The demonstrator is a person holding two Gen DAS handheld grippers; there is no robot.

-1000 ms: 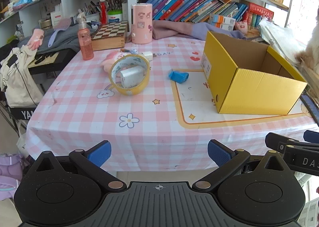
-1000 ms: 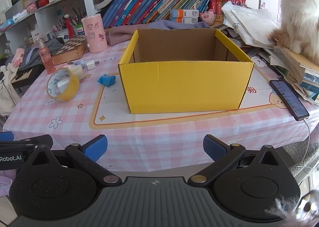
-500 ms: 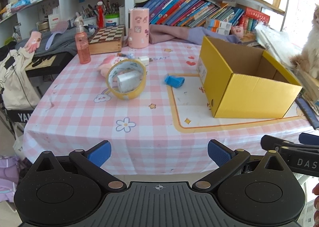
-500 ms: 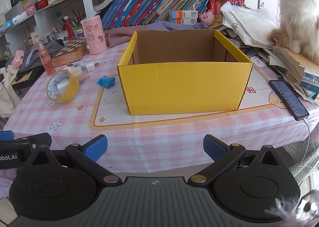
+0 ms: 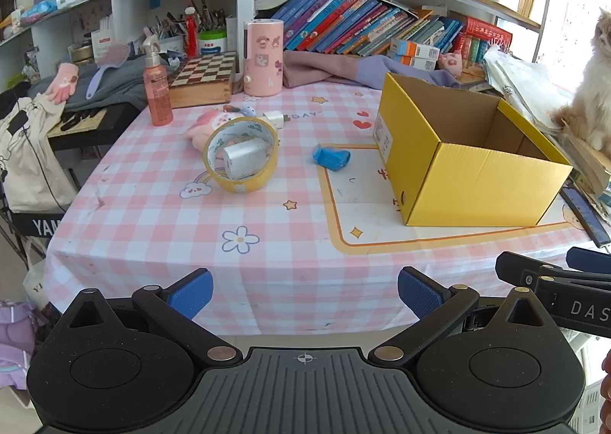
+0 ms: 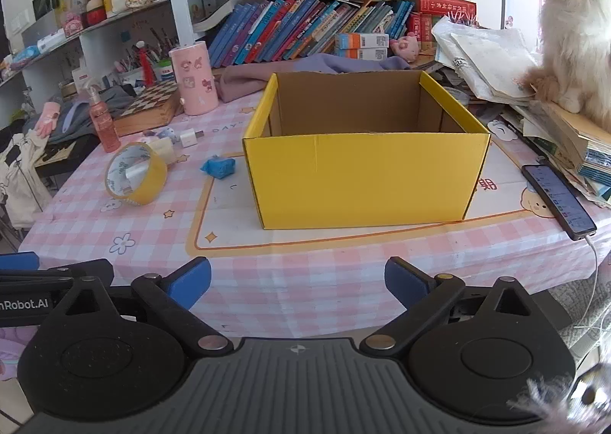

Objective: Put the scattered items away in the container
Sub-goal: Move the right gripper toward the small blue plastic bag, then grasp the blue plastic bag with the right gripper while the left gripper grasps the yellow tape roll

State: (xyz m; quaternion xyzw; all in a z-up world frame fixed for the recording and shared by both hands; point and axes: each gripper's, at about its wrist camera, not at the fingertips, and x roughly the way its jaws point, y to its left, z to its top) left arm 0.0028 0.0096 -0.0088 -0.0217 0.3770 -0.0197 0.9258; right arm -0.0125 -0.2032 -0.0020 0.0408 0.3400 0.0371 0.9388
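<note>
Both tongs hang off the near edge of the tabletop (image 5: 267,243), pointing down and across it, with nothing between the fingers of either: my left gripper (image 5: 304,291) stands wide open, and my right gripper (image 6: 297,279) is also wide but its jaws are closing slightly on empty air. What I have to tidy lies toward the table's left side, so my left gripper is the nearer one. Straight ahead of it, near the middle of the tabletop, sits the yellow tape roll (image 5: 240,155), tipped up so its hole faces me, with a small silver-white block (image 5: 244,157) seen through the ring. Right of that, apart from the roll and just beside the box's left wall, lies the crumpled blue wrapper (image 5: 331,157). Behind the roll are a pink plush (image 5: 202,126) and a white charger plug (image 5: 273,118). Directly ahead of my right gripper stands the yellow cardboard box (image 6: 362,178), open-topped; what I can see of its inside is bare.
</note>
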